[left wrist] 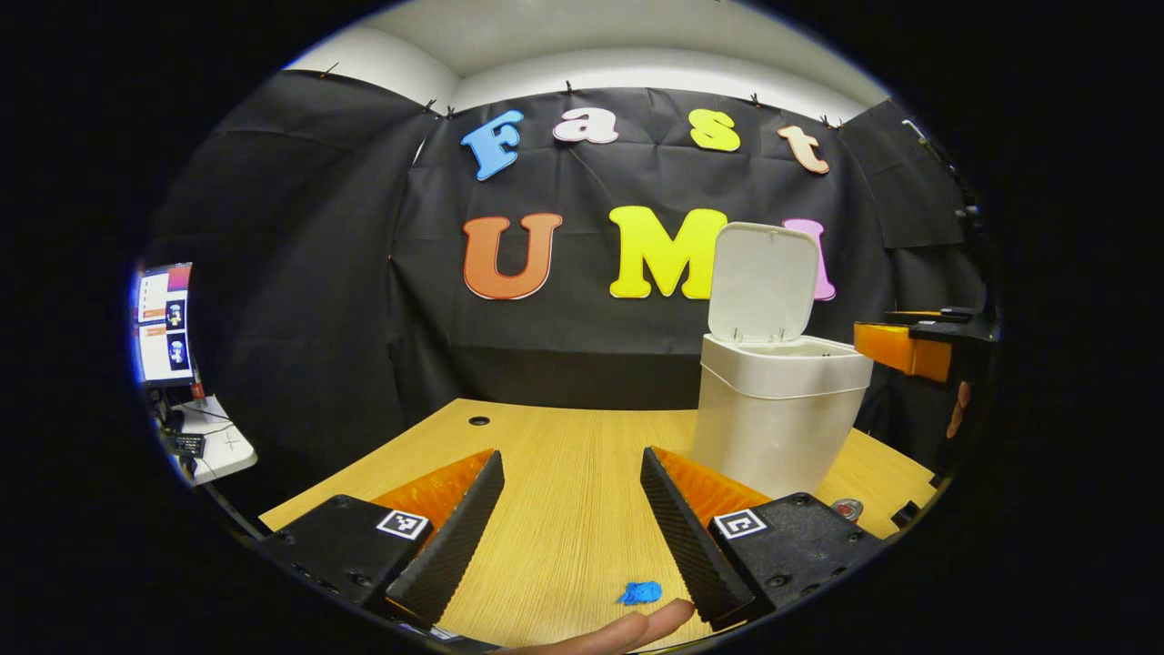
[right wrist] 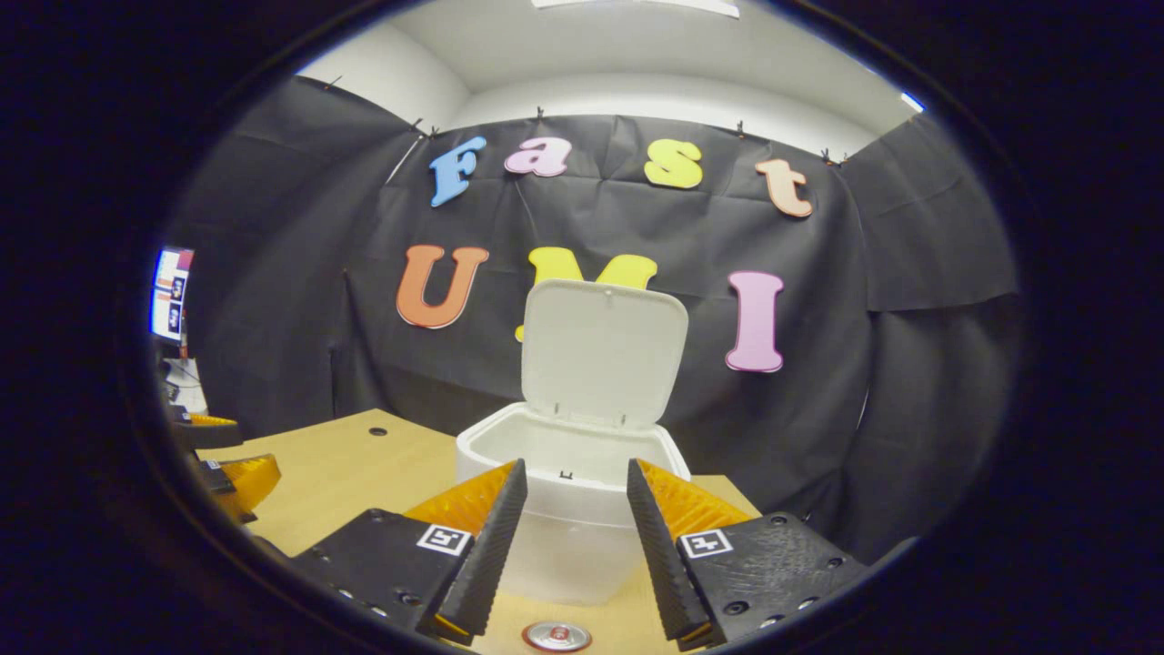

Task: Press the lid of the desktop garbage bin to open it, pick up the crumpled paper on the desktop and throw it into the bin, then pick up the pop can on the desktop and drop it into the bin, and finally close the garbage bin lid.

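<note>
left gripper (left wrist: 571, 473) and right gripper (right wrist: 568, 487) both hang with jaws spread apart, holding nothing; a fingertip (left wrist: 627, 628) shows below the left.

We take this for a lab recording booth: black cloth (left wrist: 300, 300) pinned up as walls behind a wooden worktop (left wrist: 564, 473), and left of the worktop a lit monitor (left wrist: 165, 323) on a white side desk (left wrist: 214, 441).

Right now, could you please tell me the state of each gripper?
Left gripper: open, holding nothing, above the desktop.
Right gripper: open, holding nothing, facing the open garbage bin.
</note>
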Tool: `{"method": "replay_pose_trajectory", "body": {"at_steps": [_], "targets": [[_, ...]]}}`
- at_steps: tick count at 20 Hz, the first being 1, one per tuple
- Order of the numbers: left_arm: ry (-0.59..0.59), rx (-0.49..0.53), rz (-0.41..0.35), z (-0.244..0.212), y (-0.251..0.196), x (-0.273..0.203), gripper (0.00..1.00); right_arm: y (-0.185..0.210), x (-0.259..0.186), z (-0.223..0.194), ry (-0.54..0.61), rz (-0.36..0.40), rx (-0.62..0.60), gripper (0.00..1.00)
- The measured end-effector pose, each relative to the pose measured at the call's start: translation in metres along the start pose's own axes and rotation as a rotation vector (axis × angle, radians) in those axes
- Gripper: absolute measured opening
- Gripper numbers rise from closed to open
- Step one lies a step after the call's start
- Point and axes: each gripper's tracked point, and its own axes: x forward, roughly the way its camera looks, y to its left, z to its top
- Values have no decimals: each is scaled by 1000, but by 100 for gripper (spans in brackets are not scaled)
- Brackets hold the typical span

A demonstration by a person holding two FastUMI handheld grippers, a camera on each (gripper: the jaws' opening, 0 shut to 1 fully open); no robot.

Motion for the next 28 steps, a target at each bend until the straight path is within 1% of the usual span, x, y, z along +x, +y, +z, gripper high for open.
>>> {"method": "replay_pose_trajectory", "body": {"at_steps": [2, 3, 6, 7, 8, 9, 10, 11, 12, 13, 14, 15, 17, 18, 20, 23, 25, 27, 28], "targets": [[2, 13, -1, -2, 0, 2, 98, -1, -12, -8, -7, 4, 14, 77], [8, 19, 1, -5, 0, 4, 98, 0, -17, -13, -7, 10, 14, 72], [25, 26, -18, -12, -8, 9, 98, -1, -32, -26, -10, 18, 2, 77], [30, 28, -23, -14, -10, 11, 98, -2, -37, -31, -10, 20, 4, 84], [37, 34, -27, -16, -14, 13, 98, -3, -42, -36, -9, 21, 11, 80], [48, 43, -28, -20, -16, 14, 98, -3, -48, -42, -6, 26, 15, 81], [56, 56, -29, -23, -19, 16, 98, -3, -53, -47, -5, 28, 22, 88], [57, 72, -30, -24, -22, 17, 98, -5, -57, -54, -5, 31, 25, 83], [62, 84, -28, -26, -24, 18, 98, -6, -62, -61, -3, 33, 19, 86], [73, 89, -29, -30, -26, 20, 98, -9, -66, -68, 4, 33, 9, 85], [79, 78, -45, -31, -32, 21, 98, -10, -71, -75, 10, 34, 9, 93], [95, 61, -52, -35, -37, 23, 98, -11, -76, -81, 16, 43, 13, 88], [125, 60, -49, -40, -45, 22, 98, -13, -85, -87, 10, 64, 18, 98], [136, 74, -58, -43, -50, 21, 98, -16, -89, -85, -3, 65, 13, 95], [166, 104, -89, -56, -60, 18, 98, -23, -95, -87, -19, 59, 12, 95], [241, 93, -140, -87, -68, 10, 98, -30, -106, -95, -19, 55, 57, 95], [287, 104, -142, -106, -63, 3, 98, -33, -109, -94, -18, 49, 60, 95], [300, 102, -130, -118, -56, 1, 98, -34, -109, -94, -25, 43, 62, 95], [305, 89, -136, -125, -56, 2, 98, -32, -108, -95, -24, 46, 55, 98]]}}
